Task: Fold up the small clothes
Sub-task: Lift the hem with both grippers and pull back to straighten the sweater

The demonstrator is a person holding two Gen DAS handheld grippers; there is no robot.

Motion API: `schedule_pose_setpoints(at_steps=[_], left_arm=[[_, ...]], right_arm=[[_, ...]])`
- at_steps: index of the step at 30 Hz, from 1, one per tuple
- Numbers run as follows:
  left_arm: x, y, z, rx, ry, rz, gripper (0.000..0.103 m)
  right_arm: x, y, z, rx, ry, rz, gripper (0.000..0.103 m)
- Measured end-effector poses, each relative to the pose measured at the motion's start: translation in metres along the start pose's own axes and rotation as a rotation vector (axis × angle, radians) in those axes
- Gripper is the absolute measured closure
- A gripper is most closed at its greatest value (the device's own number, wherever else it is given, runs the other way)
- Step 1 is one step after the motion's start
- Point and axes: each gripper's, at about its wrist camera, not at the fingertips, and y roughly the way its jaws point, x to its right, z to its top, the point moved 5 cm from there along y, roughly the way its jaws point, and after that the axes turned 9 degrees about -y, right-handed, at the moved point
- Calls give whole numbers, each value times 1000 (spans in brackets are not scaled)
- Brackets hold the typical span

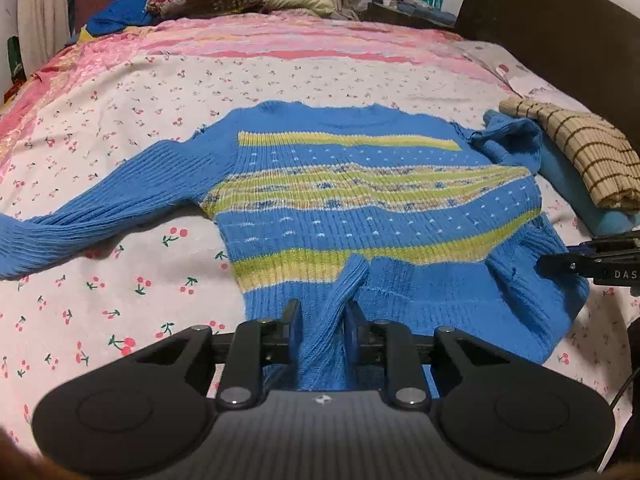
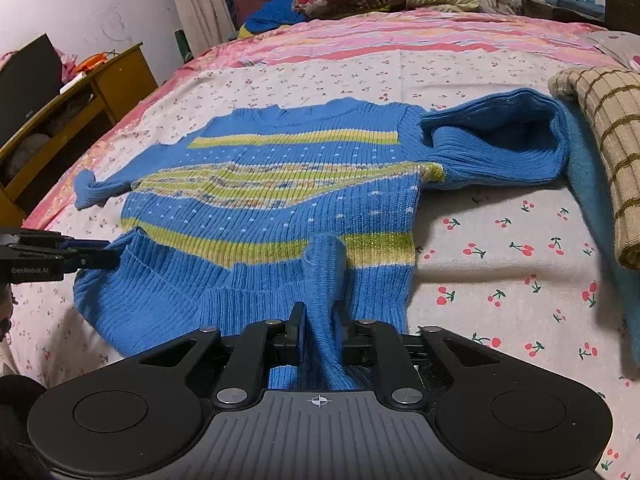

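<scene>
Sweater (image 1: 360,200) position: the blue knit sweater with yellow-green stripes lay flat on the cherry-print bedsheet (image 1: 120,280), hem toward the near edge of the bed, neckline toward the far edge. One sleeve extended toward the left edge of the bed. The other sleeve (image 2: 500,136) was doubled back near the right edge, touching a folded teal garment (image 2: 588,184) that carried a folded tan striped garment (image 2: 600,128).

Left gripper (image 1: 322,320): located at the hem, toward the left side of the sweater. Both jaws stood narrowly apart and pressed a raised ridge of hem fabric between them. Grip state: closed on the sweater.

Right gripper (image 2: 320,316): located at the hem, toward the right side of the sweater. Both jaws were likewise narrowly spaced, with a pinched fold of blue hem fabric rising between them. Grip state: closed on the sweater.

Each gripper appeared at the side edge of the other wrist view, level with the hem. Hem fabric between the two grip points was bunched and lay on the sheet.
</scene>
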Motion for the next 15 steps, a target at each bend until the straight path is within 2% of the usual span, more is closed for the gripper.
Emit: schedule_pose_setpoints(at_steps=[5, 7, 9, 11, 15], left_arm=[[5, 14, 3, -18, 32, 12, 74], [6, 15, 5, -21, 25, 6, 83], [5, 11, 4, -30, -3, -21, 90], [6, 5, 0, -29, -14, -41, 91], [8, -21, -15, -27, -60, -134, 91]], right_arm=[[-7, 11, 2, -21, -37, 18, 84], [-8, 15, 2, -25, -48, 12, 84], [-7, 17, 3, -30, -38, 13, 88], [-4, 13, 4, -32, -16, 31, 96], [-6, -19, 0, 4, -6, 138, 97]])
